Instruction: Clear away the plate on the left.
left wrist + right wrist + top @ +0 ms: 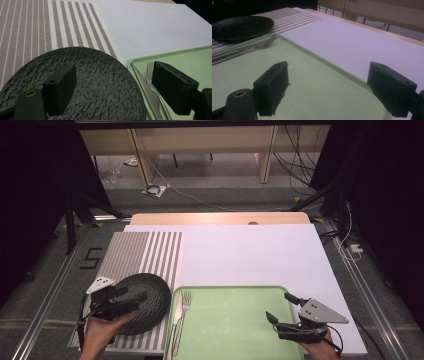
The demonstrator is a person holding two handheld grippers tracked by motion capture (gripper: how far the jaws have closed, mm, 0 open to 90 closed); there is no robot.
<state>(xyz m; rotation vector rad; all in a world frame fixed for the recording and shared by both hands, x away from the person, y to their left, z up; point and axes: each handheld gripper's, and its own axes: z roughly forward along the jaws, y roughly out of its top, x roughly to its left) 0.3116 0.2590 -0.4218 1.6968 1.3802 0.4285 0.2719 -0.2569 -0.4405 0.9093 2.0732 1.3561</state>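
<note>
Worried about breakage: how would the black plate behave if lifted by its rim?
The black plate looks rigid, likely ceramic or stone, so fairly heavy and breakable. Its rough texture should resist slipping. Lying flat on the striped placemat, it seems unlikely to tip or roll.

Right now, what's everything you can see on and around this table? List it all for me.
plate: one, black, textured, on the striped mat at the near left
mat: one, brown and white stripes, left side of the table
tray: one, light green, near centre
fork: one, silver, at the tray's left edge
knife: one, silver, beside the fork on the tray
white sheet: one, covers most of the table
cables: several, dark, on the floor beyond the table
left gripper: black, open, over the plate
right gripper: black, open, over the tray's right part
</note>
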